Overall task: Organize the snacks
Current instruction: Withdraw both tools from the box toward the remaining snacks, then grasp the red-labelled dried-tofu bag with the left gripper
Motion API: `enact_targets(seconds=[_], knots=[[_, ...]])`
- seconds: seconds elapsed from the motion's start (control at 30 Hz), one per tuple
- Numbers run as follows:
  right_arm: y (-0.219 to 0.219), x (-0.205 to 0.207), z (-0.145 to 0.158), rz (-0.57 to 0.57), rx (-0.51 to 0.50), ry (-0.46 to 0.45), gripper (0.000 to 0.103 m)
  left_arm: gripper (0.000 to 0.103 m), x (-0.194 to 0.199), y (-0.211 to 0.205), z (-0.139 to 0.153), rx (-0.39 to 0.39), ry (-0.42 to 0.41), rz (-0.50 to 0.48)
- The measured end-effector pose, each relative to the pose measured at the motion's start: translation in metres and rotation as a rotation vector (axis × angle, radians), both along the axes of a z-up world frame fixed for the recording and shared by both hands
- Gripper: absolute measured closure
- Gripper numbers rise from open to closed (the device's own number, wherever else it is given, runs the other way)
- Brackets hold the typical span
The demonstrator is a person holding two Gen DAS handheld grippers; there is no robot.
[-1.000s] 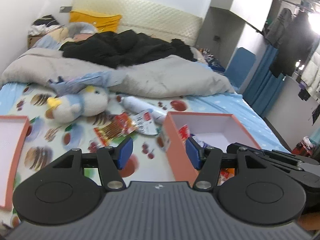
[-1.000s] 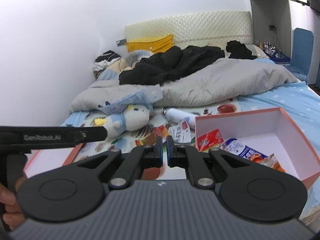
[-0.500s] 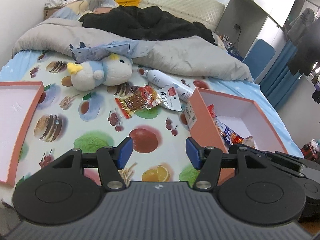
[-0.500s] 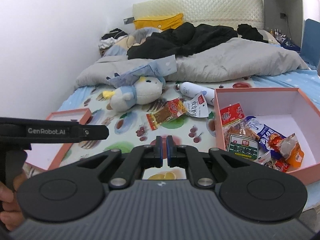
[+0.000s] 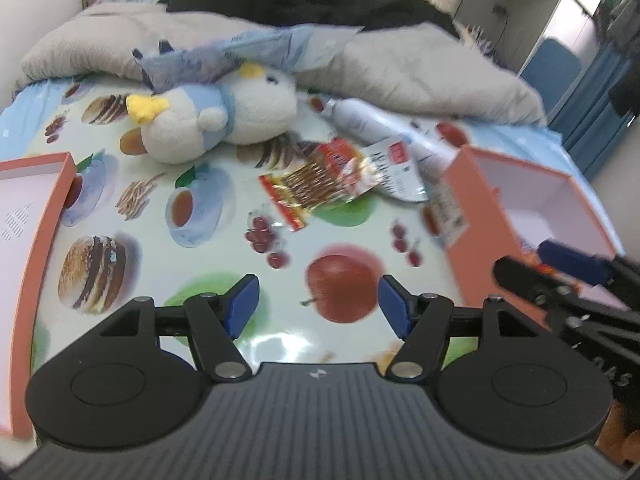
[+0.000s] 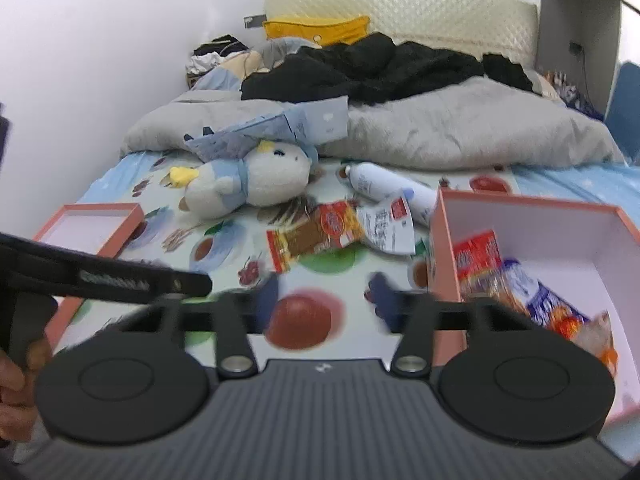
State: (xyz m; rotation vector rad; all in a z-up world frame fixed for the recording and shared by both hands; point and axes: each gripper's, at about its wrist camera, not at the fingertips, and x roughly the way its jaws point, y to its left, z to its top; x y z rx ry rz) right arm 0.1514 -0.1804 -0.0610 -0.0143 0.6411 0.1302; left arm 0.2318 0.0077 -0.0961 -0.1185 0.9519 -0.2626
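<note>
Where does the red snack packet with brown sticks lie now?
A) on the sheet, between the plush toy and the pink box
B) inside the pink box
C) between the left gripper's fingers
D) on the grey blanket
A: the red packet lies flat on the sheet, between the plush toy and the pink box.

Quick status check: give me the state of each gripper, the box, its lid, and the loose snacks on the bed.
left gripper: jaws opening, nothing between them.
right gripper: jaws opening, empty, blurred.
pink box: open, upright, several snack packets inside.
lid: off, lying inner side up on the bed.
red snack packet: flat on the sheet, outside the box.
white packet: on the sheet beside the red one.
white bottle: lying on its side.
</note>
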Motion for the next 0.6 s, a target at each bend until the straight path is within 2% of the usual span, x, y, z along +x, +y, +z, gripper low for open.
enact_targets(seconds=[0.17,0.33,0.47,0.6], knots=[[0.006,0.043,-0.024,-0.011,-0.031,0.034,0.047,0.029,0.054,0.002,-0.033,0.028,0.042,-0.024],[0.013,0.091,-0.056,-0.017,-0.183,0.083,0.049,0.023,0.099,-0.01,-0.06,0.055,0.041,-0.12],[0.017,0.125,-0.077,0.012,-0.282,0.109,0.05,0.022,0.129,-0.029,-0.082,0.127,0.033,-0.246],[0.02,0.154,-0.095,0.05,-0.345,0.157,0.058,0.02,0.15,-0.05,-0.099,0.239,0.002,-0.434]])
